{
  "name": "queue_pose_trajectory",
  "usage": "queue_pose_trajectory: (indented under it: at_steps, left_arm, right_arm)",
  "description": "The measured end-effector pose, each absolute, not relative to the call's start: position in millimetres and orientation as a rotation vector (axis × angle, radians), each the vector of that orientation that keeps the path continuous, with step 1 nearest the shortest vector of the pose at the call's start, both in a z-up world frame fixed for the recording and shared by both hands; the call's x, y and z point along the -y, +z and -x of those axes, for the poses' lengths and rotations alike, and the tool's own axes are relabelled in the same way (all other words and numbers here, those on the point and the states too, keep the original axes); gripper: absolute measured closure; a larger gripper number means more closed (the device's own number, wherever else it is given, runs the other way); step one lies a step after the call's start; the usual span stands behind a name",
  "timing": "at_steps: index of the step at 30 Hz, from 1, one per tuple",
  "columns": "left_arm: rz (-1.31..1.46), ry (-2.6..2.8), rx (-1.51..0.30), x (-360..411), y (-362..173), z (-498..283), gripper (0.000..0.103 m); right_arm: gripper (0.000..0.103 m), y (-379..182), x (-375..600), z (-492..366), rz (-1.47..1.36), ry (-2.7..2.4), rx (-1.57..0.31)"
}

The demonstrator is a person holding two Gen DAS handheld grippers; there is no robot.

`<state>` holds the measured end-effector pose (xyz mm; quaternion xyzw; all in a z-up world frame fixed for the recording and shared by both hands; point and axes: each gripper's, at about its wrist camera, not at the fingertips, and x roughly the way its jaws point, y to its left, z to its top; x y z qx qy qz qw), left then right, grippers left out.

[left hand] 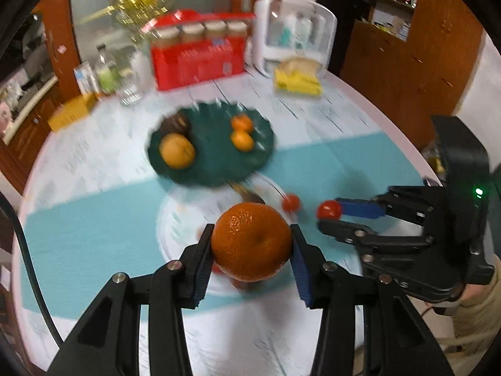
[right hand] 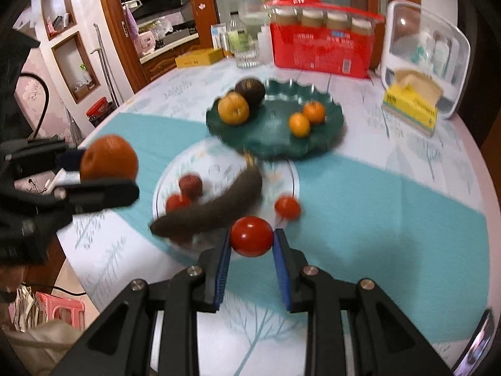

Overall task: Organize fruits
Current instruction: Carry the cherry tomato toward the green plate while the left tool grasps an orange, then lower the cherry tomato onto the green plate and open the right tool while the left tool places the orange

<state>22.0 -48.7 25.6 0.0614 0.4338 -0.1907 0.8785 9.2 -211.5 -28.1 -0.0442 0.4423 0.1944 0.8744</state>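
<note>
Orange peel is bulging between the pads of the left gripper (left hand: pixel 252 244), which is clamping an orange (left hand: pixel 252 242) above the clear plate (right hand: pixel 166 188), likely heading for the green plate (right hand: pixel 332 125) where the other citrus is lying. Meanwhile the right gripper (right hand: pixel 252 241) is pinching a tomato (right hand: pixel 252 236), its fingers closed snugly on it, apparently sorting small red fruit apart.

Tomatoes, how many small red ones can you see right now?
4. One tomato is held in the right hand-held gripper, one lies by the clear plate's rim, two sit on it. The dark banana may hide more.
</note>
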Motion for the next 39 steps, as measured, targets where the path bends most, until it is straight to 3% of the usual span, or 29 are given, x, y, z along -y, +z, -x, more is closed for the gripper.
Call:
queue_pose_trajectory:
  at_steps: [8,14,27,39]
  left_arm:
    - [-0.148,-0.35,-0.83,46,66,-89,0.059]
    - [-0.133,-0.309,-0.857,55,50,-144,0.059]
    - [-0.067,-0.295,-1.035,78,-59,-215,0.059]
    - [-0.049,-0.305,-1.098,81,-95,-227,0.057]
  right_arm:
    - [0.076,37,210,-74,0.108,0.377,-0.833]
    - [0.076,54,216,-149,0.038,0.336,-0.826]
    - [0.076,-42,191,-272,-0.05,0.286,-1.016]
    - [0.076,-83,168,-291,0.02,0.295,-1.079]
